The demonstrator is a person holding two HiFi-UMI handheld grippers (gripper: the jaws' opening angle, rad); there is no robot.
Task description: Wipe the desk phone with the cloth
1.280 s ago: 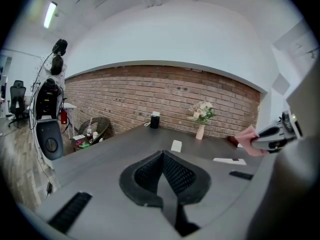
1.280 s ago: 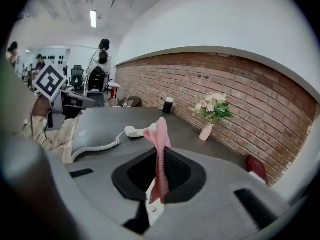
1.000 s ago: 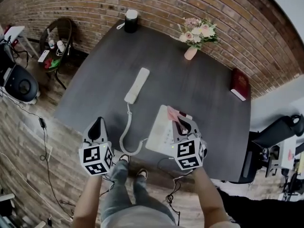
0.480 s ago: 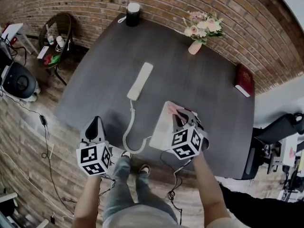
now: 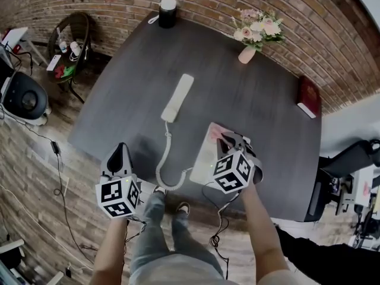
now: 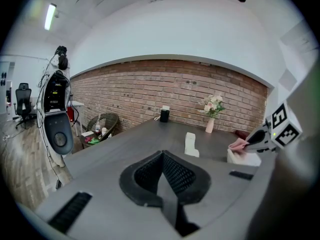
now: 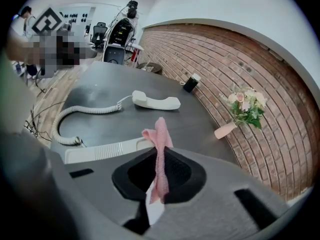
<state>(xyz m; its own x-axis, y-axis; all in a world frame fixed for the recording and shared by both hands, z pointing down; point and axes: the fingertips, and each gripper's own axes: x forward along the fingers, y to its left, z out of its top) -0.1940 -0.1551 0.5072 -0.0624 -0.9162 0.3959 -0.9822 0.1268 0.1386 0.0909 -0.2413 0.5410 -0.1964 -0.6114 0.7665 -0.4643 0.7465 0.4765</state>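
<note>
The white desk phone base sits near the front edge of the dark table. Its handset lies off the cradle toward the table's middle, joined by a coiled cord. My right gripper hovers over the base, shut on a pink cloth that sticks out past the jaws. The base's edge shows just under that cloth. My left gripper hangs at the table's front left corner, shut and holding nothing.
A pink vase of flowers and a black speaker stand at the table's far edge. A dark red book lies at the right. A wicker basket and a round black device sit on the floor at left.
The right gripper with the cloth has tilted and shifted slightly across the phone base. The left gripper has stayed in place.
</note>
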